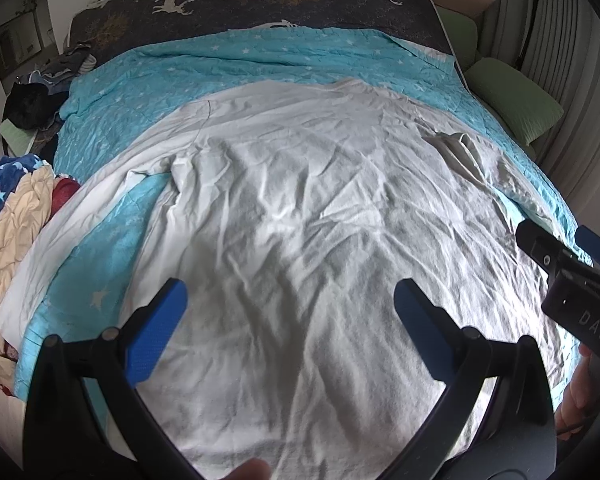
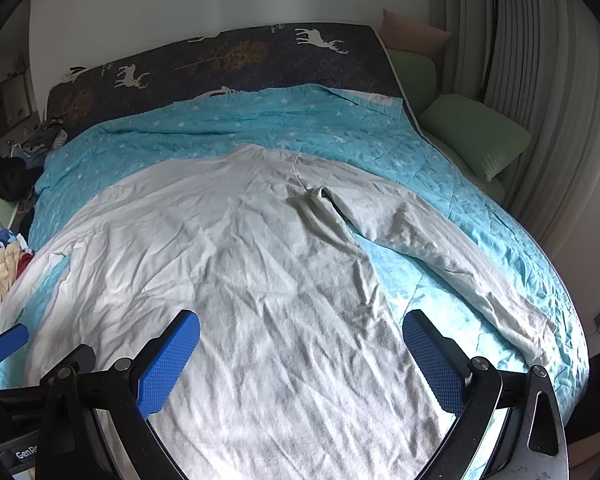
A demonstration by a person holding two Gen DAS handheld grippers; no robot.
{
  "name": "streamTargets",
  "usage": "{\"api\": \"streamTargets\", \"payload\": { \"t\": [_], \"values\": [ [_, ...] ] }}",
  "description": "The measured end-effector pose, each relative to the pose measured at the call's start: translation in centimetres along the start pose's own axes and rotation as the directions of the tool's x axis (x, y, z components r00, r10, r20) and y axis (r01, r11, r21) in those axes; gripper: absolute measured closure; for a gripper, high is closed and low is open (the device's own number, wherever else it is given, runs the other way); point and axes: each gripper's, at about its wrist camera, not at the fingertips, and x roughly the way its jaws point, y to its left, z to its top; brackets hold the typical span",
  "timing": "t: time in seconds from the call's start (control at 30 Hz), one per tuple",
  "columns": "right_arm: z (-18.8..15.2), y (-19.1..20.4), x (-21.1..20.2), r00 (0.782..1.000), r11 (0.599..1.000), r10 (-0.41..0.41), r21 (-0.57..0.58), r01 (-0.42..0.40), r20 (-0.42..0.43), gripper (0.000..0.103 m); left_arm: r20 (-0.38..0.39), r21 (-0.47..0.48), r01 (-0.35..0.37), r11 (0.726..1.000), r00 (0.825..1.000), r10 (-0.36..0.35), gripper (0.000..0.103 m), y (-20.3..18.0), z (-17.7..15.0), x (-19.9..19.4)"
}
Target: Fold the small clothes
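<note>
A white long-sleeved shirt (image 1: 300, 216) lies spread flat and wrinkled on a blue star-print quilt (image 1: 260, 64). It fills the middle of the right wrist view (image 2: 240, 264), its right sleeve (image 2: 460, 248) angled down toward the bed's right edge. My left gripper (image 1: 290, 300) is open and empty above the shirt's lower body. My right gripper (image 2: 300, 332) is open and empty above the shirt's right lower part. The right gripper's body (image 1: 572, 280) shows at the right edge of the left wrist view. The left gripper's blue finger (image 2: 8, 342) shows at the left edge of the right wrist view.
A dark deer-print headboard (image 1: 260, 0) stands at the far end. Green pillows (image 2: 472, 136) lie at the right by a curtain (image 2: 540, 80). A pile of clothes (image 1: 12, 200) sits left of the bed. A dark heap (image 1: 32, 104) lies further back left.
</note>
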Motion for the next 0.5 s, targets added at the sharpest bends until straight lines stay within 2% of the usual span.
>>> {"api": "streamTargets", "payload": {
  "t": [0.5],
  "values": [
    [-0.09,-0.02,-0.45,1.000,1.000,0.006,-0.002,-0.006,0.012,0.000,0.014,0.008,0.011,1.000,1.000,-0.011,0.000,-0.25,-0.04,-0.96]
  ]
}}
